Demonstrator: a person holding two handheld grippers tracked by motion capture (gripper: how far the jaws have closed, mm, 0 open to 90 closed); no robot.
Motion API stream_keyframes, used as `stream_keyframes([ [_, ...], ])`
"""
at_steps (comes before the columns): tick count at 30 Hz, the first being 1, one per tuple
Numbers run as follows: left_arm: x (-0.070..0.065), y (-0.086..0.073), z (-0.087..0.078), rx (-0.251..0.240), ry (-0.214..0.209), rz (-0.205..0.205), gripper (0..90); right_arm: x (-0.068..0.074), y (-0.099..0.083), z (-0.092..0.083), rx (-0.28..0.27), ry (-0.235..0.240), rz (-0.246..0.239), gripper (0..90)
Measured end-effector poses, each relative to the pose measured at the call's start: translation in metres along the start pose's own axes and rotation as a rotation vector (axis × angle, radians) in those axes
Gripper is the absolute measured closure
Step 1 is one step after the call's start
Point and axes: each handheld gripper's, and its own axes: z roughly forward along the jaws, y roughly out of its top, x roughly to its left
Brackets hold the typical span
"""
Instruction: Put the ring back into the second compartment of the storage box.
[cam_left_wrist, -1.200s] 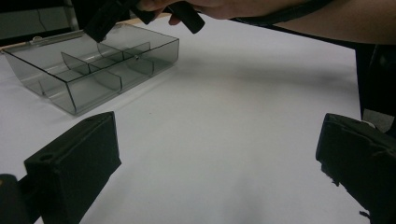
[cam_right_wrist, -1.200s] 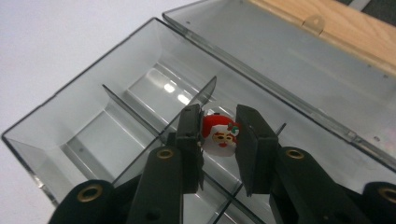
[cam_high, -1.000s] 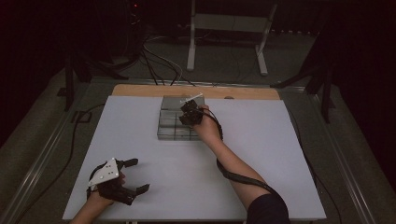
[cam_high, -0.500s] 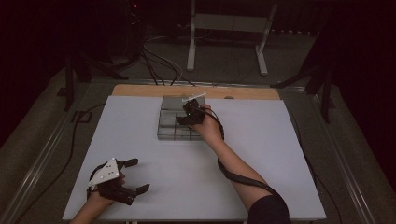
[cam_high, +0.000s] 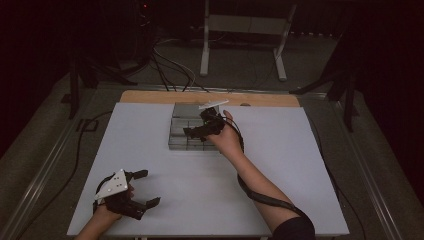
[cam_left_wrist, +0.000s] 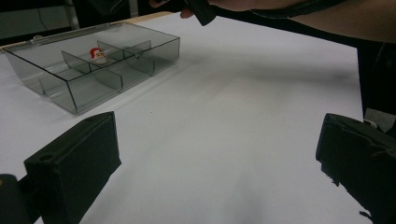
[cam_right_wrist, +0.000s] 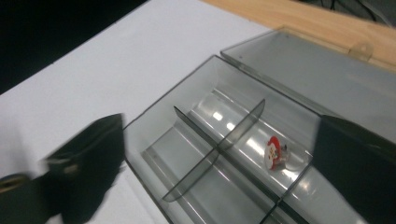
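One small red-and-white figure (cam_right_wrist: 275, 155) sat alone in a far compartment of the smoky box (cam_high: 181, 126); the right gripper (cam_high: 200, 129) had barely shifted above it, jaws wide and empty. Left gripper (cam_high: 142, 187) waited near, wide.

Tabletop (cam_high: 280, 170): white, matte sheet, seen from above in the high view.
Far edge: a strip of bare light wood (cam_high: 150, 96) runs along the side away from the person.
Compartment box (cam_high: 181, 131): smoky clear plastic, lying flat on the white sheet toward the far middle, close to the wood strip.
Box lid (cam_right_wrist: 322, 74): open, laid back flat toward the wood strip, a small latch tab at its outer edge.
Box interior: thin dividers split it into several compartments.
Near half: bare white surface between the box and the person's edge.
Left gripper (cam_high: 143, 187): low at the near left corner; contact with the sheet cannot be told.
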Motion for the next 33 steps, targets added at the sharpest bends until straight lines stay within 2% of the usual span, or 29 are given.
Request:
stream_keyframes([
  [11, 0.0, 0.0, 0.0, -0.001, -0.001, -0.001, 0.8, 0.008, -0.009, -0.018, 0.015, 0.03, -0.031, 1.3],
  [15, 0.0, 0.0, 0.0, 0.0, -0.001, 0.0, 0.8, 0.01, -0.013, -0.026, 0.012, 0.019, -0.053, 1.3],
  [24, -0.001, 0.0, 0.001, 0.002, 0.0, 0.001, 0.8, 0.009, -0.024, -0.046, -0.008, 0.027, -0.037, 1.3],
  [33, 0.0, 0.0, 0.002, 0.005, 0.001, 0.001, 0.8, 0.005, -0.045, -0.072, -0.002, -0.002, -0.054, 1.3],
])
